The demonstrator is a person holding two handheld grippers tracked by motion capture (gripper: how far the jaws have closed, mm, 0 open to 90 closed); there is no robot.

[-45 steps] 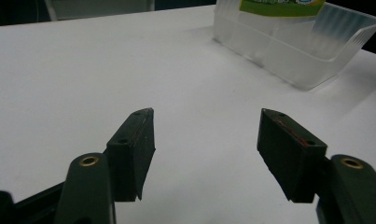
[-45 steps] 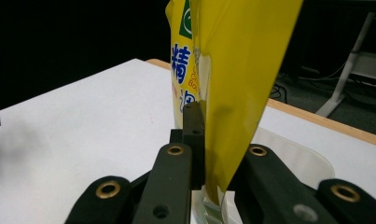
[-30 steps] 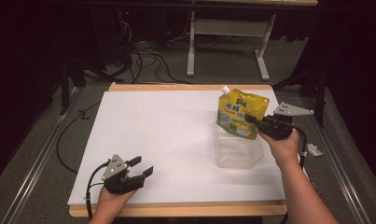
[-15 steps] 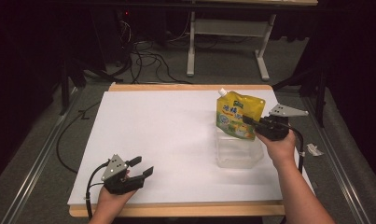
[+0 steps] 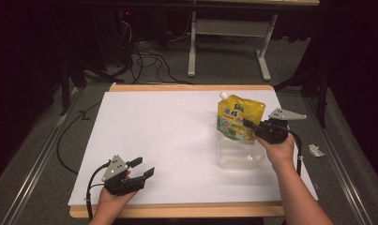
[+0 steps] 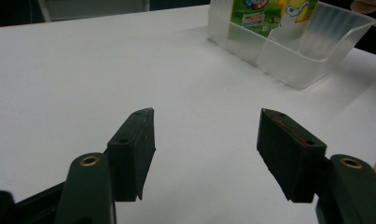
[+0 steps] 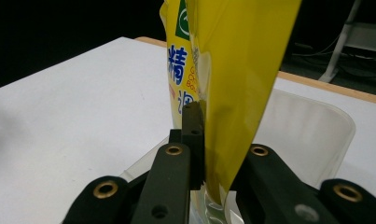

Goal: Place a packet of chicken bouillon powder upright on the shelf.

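Clamping pouch [image 5: 239, 123] with right gripper [image 5: 250, 125], standing upright in bin [image 5: 238, 157], far right. Resting left gripper [image 5: 142, 168] near left, jaws wide, gripping nothing.

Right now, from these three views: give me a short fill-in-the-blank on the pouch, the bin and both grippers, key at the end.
1. The right gripper is shut on the edge of the ____ spouted pouch.
2. The pouch's lower end sits inside the clear plastic ____, which stands on the white table top.
3. The left gripper has its jaws ____, with nothing between them.
4. The pouch's white spout is at its ____ end.

Missing words: yellow; bin; open; upper
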